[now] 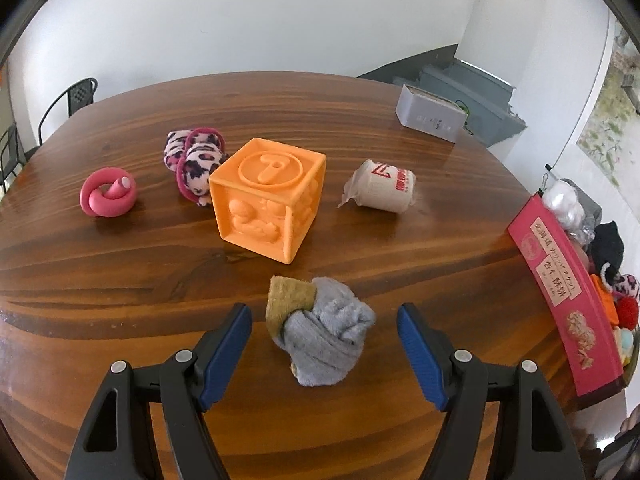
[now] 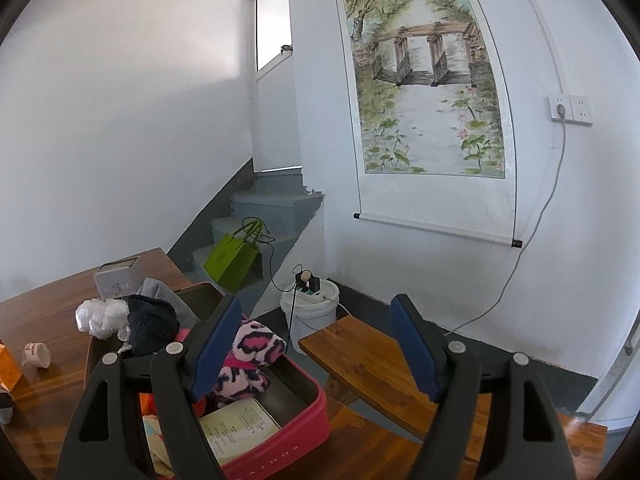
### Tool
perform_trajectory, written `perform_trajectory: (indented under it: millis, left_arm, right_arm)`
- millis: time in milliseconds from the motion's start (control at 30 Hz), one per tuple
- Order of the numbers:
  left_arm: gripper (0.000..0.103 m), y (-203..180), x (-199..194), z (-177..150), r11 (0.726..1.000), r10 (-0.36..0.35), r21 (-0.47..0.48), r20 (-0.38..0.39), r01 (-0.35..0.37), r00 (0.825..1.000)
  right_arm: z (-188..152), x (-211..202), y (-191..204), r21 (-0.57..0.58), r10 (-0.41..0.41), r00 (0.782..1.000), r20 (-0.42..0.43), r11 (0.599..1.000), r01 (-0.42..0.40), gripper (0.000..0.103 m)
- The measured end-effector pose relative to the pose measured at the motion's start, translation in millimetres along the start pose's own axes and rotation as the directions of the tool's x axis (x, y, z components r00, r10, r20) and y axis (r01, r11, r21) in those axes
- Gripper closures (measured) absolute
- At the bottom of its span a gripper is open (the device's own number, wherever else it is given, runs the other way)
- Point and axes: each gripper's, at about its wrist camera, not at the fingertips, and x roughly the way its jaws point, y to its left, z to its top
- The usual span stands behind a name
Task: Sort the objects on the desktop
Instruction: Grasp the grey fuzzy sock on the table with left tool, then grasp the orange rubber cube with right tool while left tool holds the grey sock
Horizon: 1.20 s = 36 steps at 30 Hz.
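Between the spread blue fingers of the left gripper (image 1: 324, 334), a balled grey sock (image 1: 330, 344) with a tan patch is seen lying on the wooden table (image 1: 120, 280); nothing is clasped, and a gap is left on either side of the sock. Just beyond it, toward 12 o'clock, an orange embossed cube (image 1: 269, 196) is set on the table. At 10 o'clock from the cube, touching or nearly touching it, a pink leopard-print plush item (image 1: 196, 160) is found, and farther toward 9 o'clock a coiled pink ring toy (image 1: 108, 194). At 3 o'clock from the cube, a small white roll with red print (image 1: 380, 190) is laid on its side, apart from it. Farther off, at 1 o'clock, a grey box (image 1: 430, 114) is placed near the table's far edge. At the right edge, a red storage box (image 1: 560, 288) filled with soft items is seen.

The right gripper (image 2: 316, 344) is held released above that red storage box (image 2: 280, 444), its fingers wide apart and empty; a leopard-print plush (image 2: 252, 350) is contained in the box.
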Motion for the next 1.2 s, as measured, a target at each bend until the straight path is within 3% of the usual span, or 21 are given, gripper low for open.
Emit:
perform_trajectory:
  millis: [33,100,133,267,433,567,700,867,1033,1100,1200]
  left_arm:
    - [0.029,1,0,0,1.000,0.005,0.000,0.002,-0.005,1.000]
    - [0.054,4,0,1,1.000,0.013,-0.004,0.003,-0.012,1.000]
    - [0.057,6,-1,1,1.000,0.012,-0.007,0.002,-0.012,1.000]
    - [0.057,8,-6,0,1.000,0.007,-0.009,0.008,-0.007,1.000]
    - [0.057,11,-27,2,1.000,0.001,-0.008,0.057,-0.001,0.998]
    - [0.057,19,-39,2,1.000,0.007,-0.015,0.081,-0.005,0.997]
    - [0.057,30,-47,0,0.999,0.012,-0.033,0.091,-0.009,0.996]
    - [0.057,47,-60,0,0.998,0.033,-0.058,0.121,-0.026,0.992]
    - [0.057,67,-68,-1,0.994,0.051,-0.098,0.135,-0.038,0.990]
    - [0.057,75,-69,-2,0.992,0.055,-0.117,0.131,-0.039,0.990]
    - [0.057,84,-68,-3,0.990,0.058,-0.137,0.124,-0.041,0.991]
  right_arm:
    - [0,-1,0,-0.001,-0.001,1.000,0.005,1.000,0.001,0.023]
    - [0,-2,1,-0.004,-0.003,1.000,0.015,1.000,0.003,0.023]
    - [1,-3,2,-0.005,-0.004,1.000,0.020,1.000,0.004,0.023]
    - [1,-6,3,-0.010,-0.008,0.999,0.040,1.000,0.008,0.023]
    - [3,-16,21,-0.063,0.052,0.997,0.058,0.997,-0.049,0.023]
    - [8,-28,54,-0.092,0.254,0.967,-0.005,0.963,-0.253,0.023]
    - [8,-35,108,-0.175,0.463,0.879,-0.115,0.861,-0.477,0.022]
    - [-1,-40,179,-0.234,0.637,0.718,-0.281,0.680,-0.695,0.022]
    - [-14,-33,244,-0.243,0.688,0.597,-0.412,0.549,-0.800,0.022]
    - [-21,-26,268,-0.218,0.694,0.546,-0.470,0.508,-0.833,0.022]
    - [-36,-17,299,-0.187,0.685,0.491,-0.539,0.471,-0.862,0.022]
